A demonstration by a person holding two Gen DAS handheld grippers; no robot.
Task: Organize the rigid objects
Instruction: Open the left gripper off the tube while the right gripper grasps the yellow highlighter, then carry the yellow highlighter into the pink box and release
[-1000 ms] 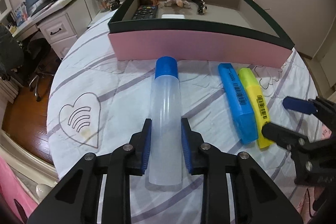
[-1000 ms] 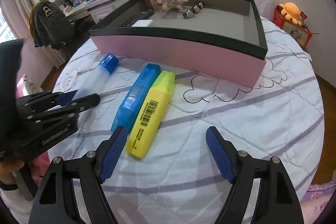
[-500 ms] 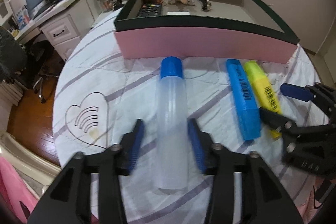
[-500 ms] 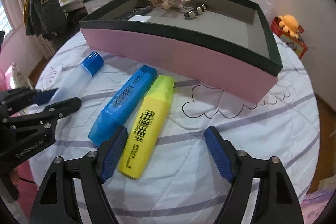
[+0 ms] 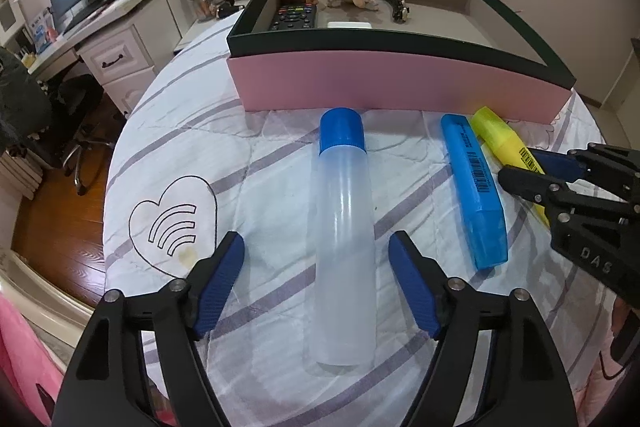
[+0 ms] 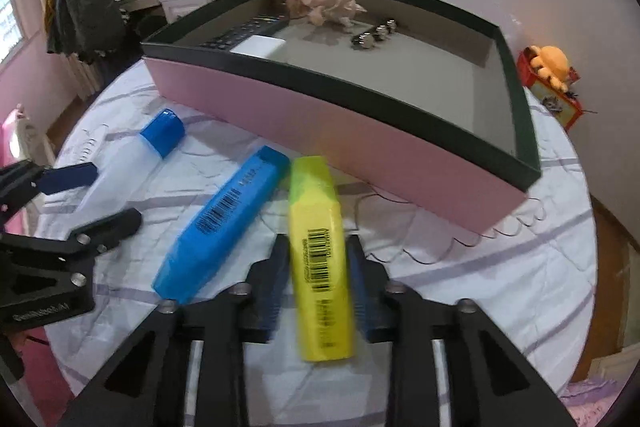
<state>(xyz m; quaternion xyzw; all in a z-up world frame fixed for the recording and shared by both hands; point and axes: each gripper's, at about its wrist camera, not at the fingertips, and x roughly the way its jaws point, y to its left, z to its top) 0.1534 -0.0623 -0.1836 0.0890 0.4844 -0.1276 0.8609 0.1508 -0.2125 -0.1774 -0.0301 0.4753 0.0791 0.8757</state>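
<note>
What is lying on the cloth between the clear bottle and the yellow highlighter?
The blue highlighter lies between the clear bottle and the yellow highlighter, clearest in the left wrist view.

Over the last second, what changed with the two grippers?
The left gripper opened and let go of the clear bottle, which lies on the tablecloth between its spread fingers. The right gripper moved in and closed around the yellow highlighter, turning it away from the blue highlighter. The blue highlighter, the pink box and its contents stayed put.
</note>
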